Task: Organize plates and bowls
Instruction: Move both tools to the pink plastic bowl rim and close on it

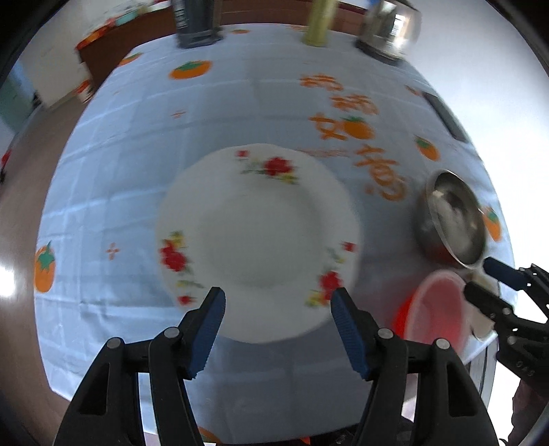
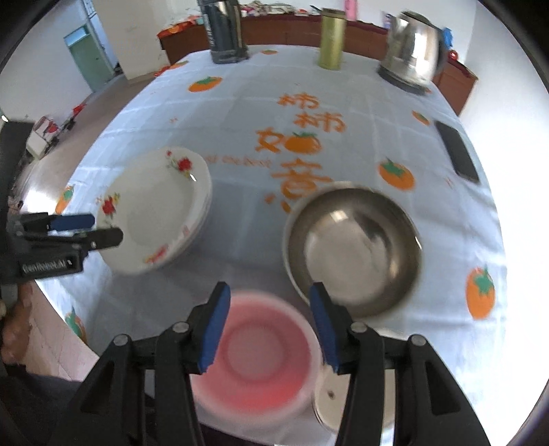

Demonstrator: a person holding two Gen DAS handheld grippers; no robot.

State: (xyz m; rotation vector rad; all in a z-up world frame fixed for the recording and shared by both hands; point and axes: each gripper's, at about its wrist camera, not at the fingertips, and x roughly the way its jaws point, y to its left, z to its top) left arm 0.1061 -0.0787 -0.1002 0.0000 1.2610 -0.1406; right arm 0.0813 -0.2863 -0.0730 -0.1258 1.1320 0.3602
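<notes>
A stack of white plates with red flowers [image 1: 257, 240] lies on the tablecloth, and my left gripper [image 1: 278, 302] hovers open over its near rim with nothing between the pads. In the right wrist view the same plates [image 2: 158, 209] sit at left, with the left gripper [image 2: 106, 228] at their edge. A steel bowl [image 2: 353, 247] stands right of centre. In front of it is a pink bowl [image 2: 260, 356], and my right gripper [image 2: 271, 298] is open above it, holding nothing. The left wrist view shows the steel bowl [image 1: 449, 219], pink bowl [image 1: 435, 308] and right gripper [image 1: 480, 279] at far right.
At the table's far edge stand a dark flask [image 2: 224, 31], a gold canister [image 2: 331, 41] and a steel kettle [image 2: 411, 51]. A black phone [image 2: 458, 154] lies at right. Another steel piece [image 2: 326, 398] sits by the pink bowl, near the front edge.
</notes>
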